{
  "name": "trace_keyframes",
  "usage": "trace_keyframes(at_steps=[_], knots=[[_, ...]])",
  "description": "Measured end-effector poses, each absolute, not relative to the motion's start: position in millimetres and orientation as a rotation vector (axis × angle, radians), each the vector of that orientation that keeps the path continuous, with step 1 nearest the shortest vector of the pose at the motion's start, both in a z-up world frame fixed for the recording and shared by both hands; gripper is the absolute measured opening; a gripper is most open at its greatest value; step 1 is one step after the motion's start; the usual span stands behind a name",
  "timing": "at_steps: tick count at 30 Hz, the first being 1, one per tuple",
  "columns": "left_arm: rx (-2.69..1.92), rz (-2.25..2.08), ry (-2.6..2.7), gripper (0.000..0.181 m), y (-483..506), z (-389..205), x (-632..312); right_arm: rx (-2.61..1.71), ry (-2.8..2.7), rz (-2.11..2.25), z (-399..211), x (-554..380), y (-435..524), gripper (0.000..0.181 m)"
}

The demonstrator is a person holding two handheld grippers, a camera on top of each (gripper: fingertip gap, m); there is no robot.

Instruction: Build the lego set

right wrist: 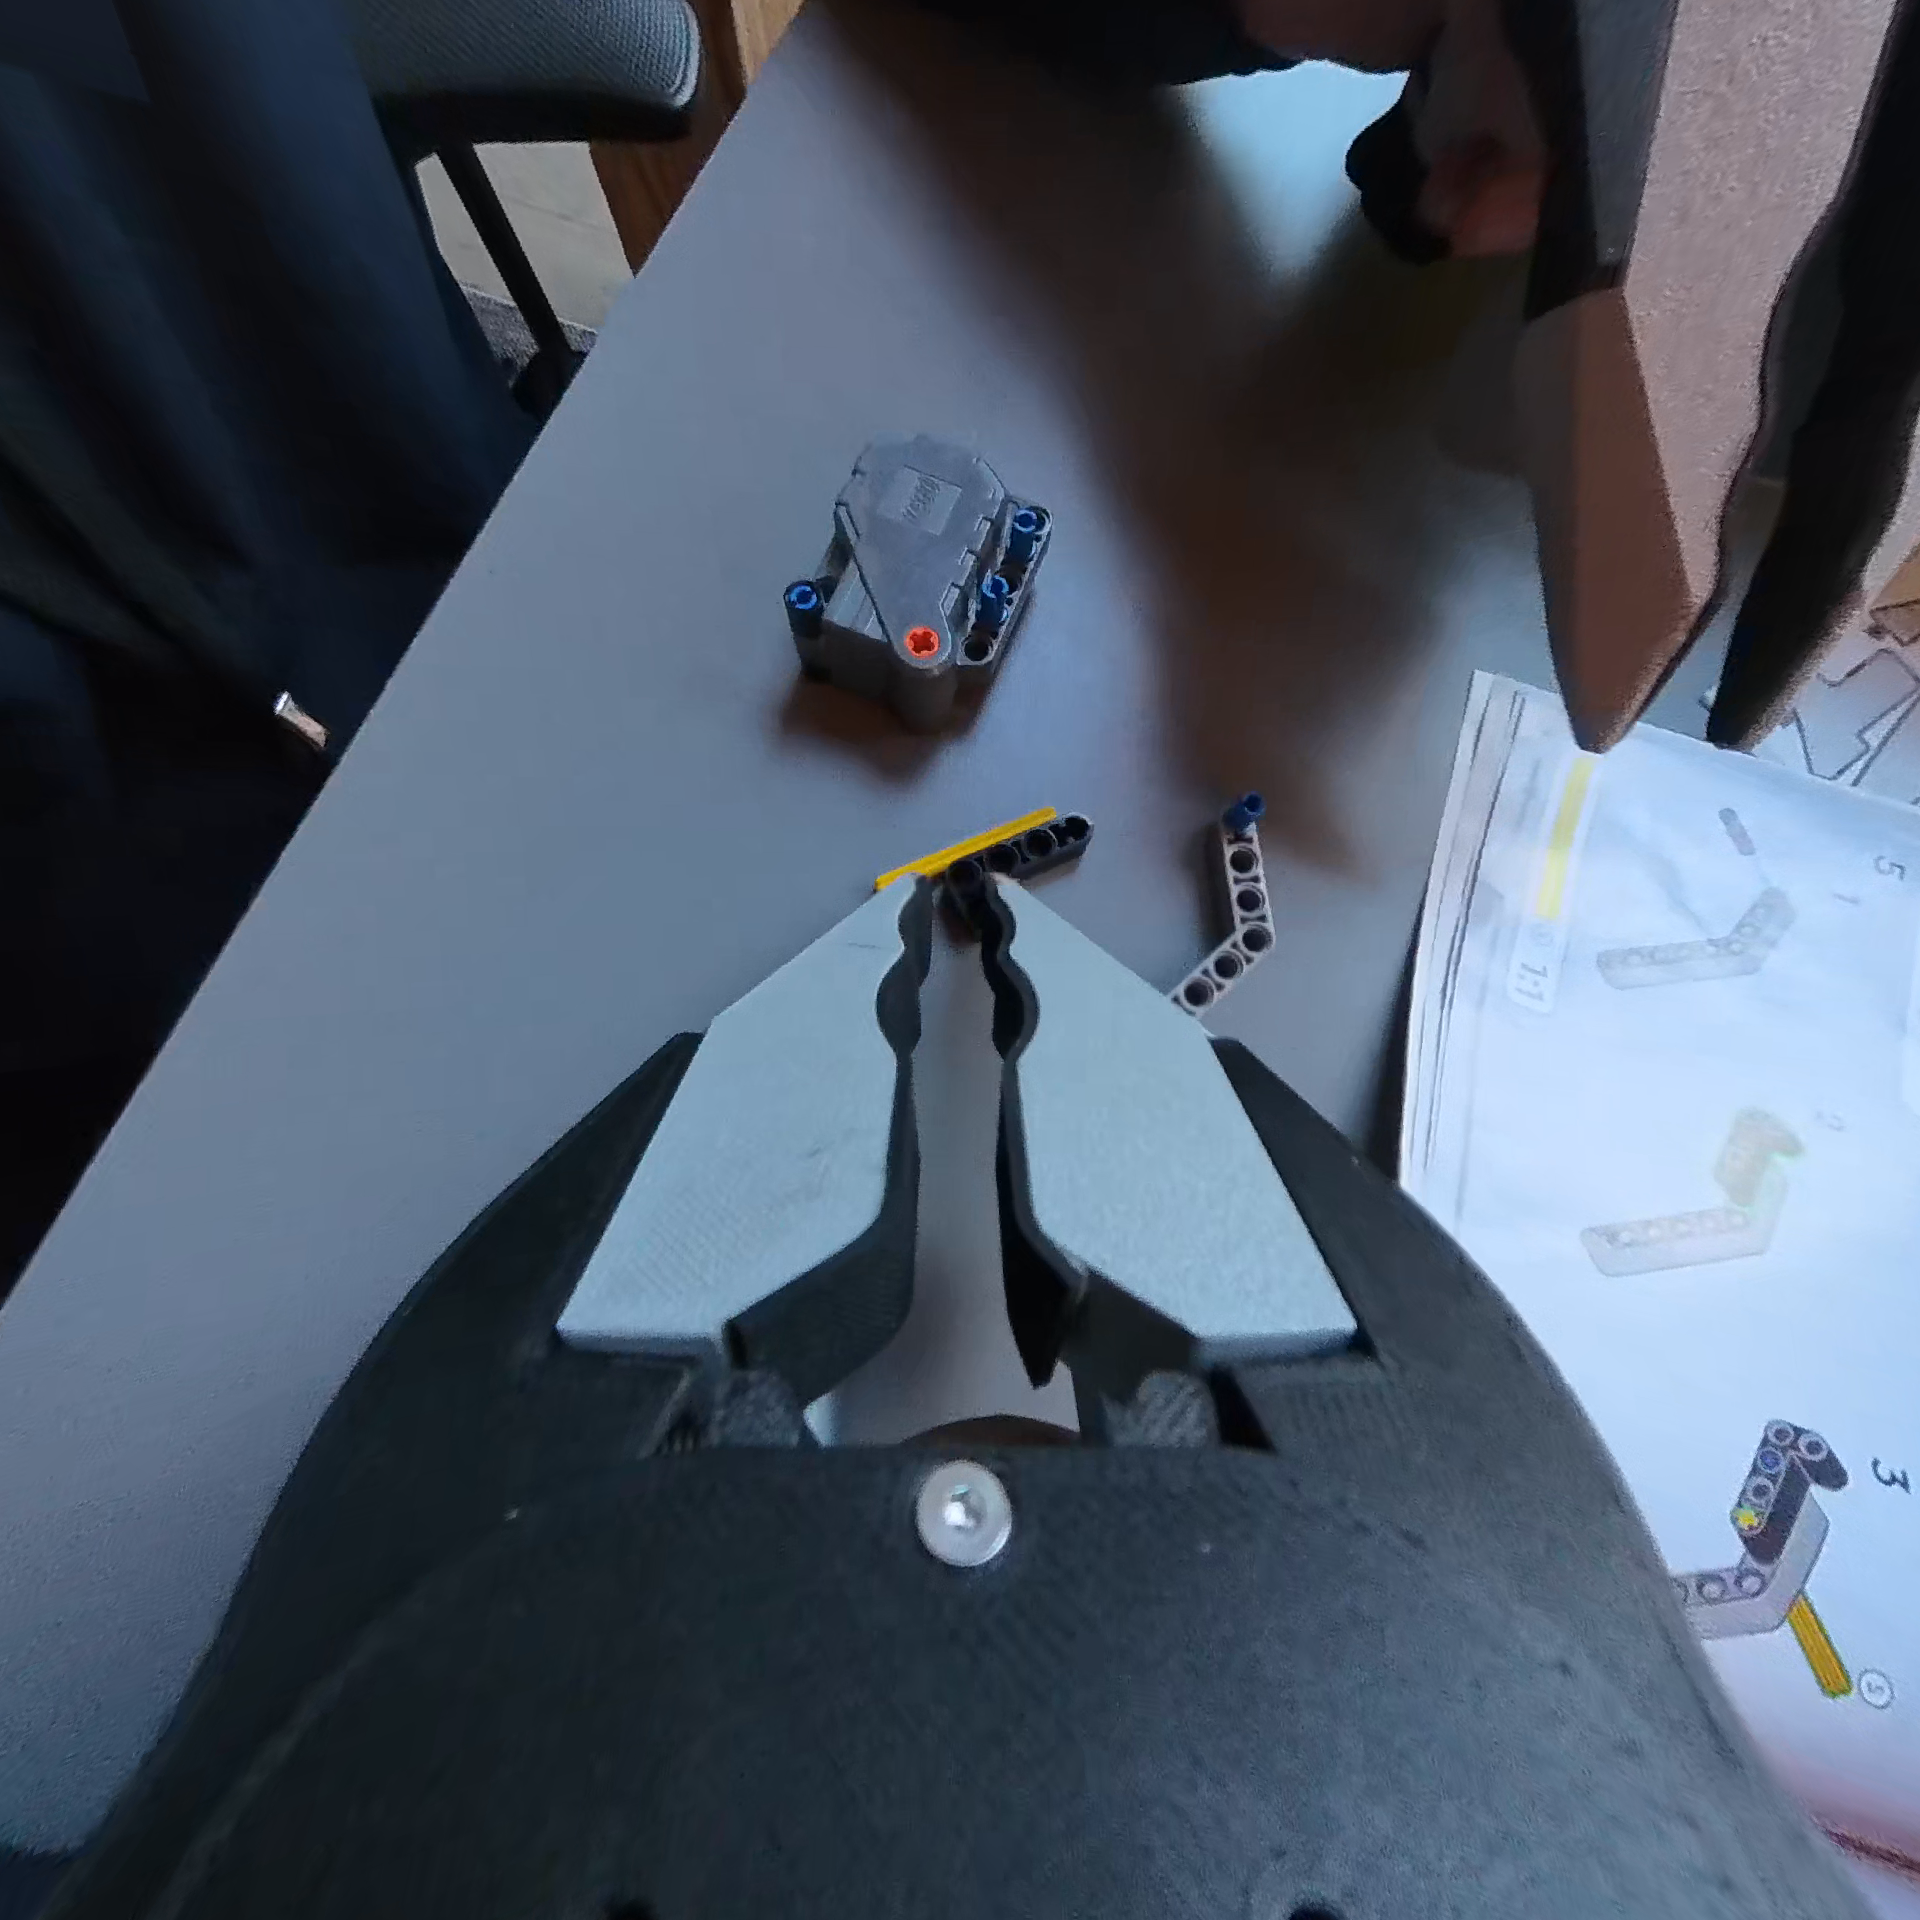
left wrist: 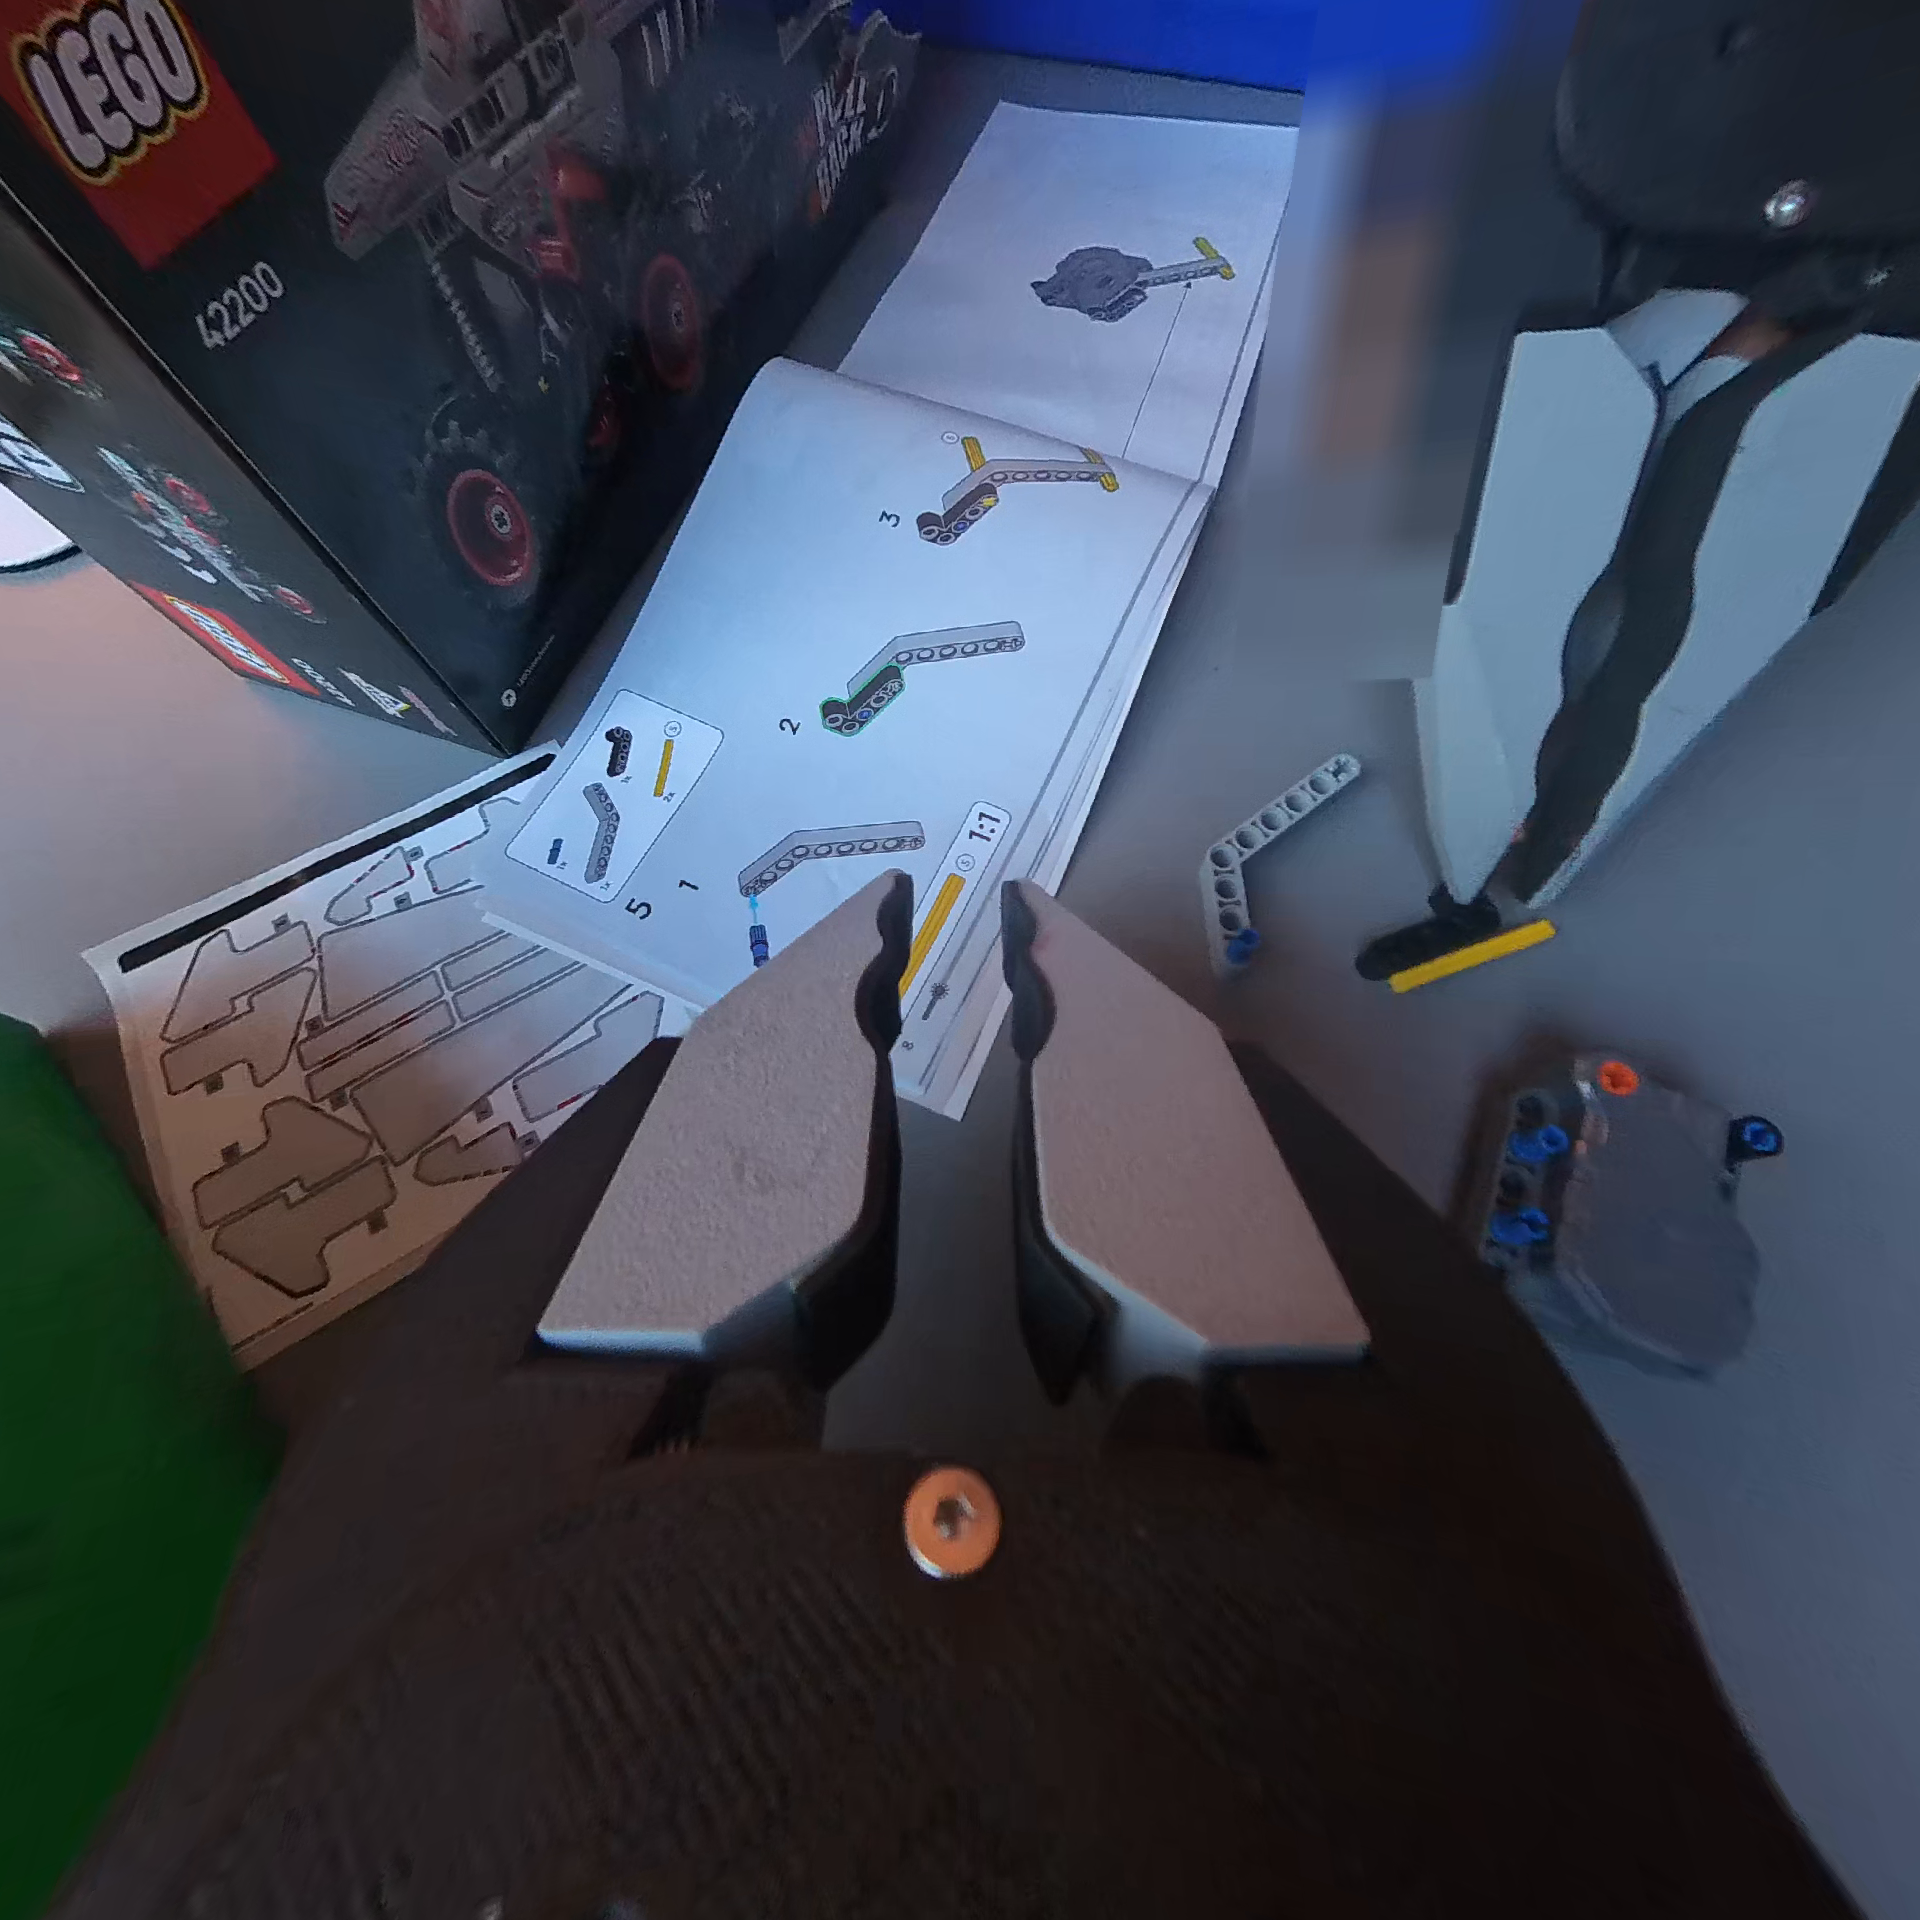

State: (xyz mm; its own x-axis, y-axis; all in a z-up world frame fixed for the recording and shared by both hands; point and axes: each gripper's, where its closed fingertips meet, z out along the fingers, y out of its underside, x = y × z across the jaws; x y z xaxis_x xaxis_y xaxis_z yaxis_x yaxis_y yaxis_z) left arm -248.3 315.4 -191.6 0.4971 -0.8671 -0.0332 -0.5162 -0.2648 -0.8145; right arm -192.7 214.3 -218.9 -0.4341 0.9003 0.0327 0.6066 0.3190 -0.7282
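Observation:
My right gripper is shut on the short arm of a black L-shaped beam that rests on the grey table. A yellow axle lies along the beam's far side. The beam, the axle and the right gripper also show in the left wrist view. A grey angled beam with a blue pin at one end lies beside them. The grey pull-back motor with blue pins sits farther off. My left gripper is open and empty, over the instruction booklet.
The set's black box stands at the back left. A sticker sheet lies beside the booklet. A green object is at the left. The table edge runs diagonally, with a chair beyond it.

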Motion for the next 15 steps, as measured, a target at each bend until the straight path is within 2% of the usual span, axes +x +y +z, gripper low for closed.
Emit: trace_keyframes(at_steps=[1,15], knots=[[-1.930,-0.548,1.142,0.014,315.7,-191.1,-248.1,-1.328,-2.155,0.898,-219.0,-193.0,214.4,0.005],[-1.937,-0.519,1.133,0.008,322.1,-192.8,-252.8,-1.290,-2.198,0.793,-225.4,-190.4,216.6,0.004]])
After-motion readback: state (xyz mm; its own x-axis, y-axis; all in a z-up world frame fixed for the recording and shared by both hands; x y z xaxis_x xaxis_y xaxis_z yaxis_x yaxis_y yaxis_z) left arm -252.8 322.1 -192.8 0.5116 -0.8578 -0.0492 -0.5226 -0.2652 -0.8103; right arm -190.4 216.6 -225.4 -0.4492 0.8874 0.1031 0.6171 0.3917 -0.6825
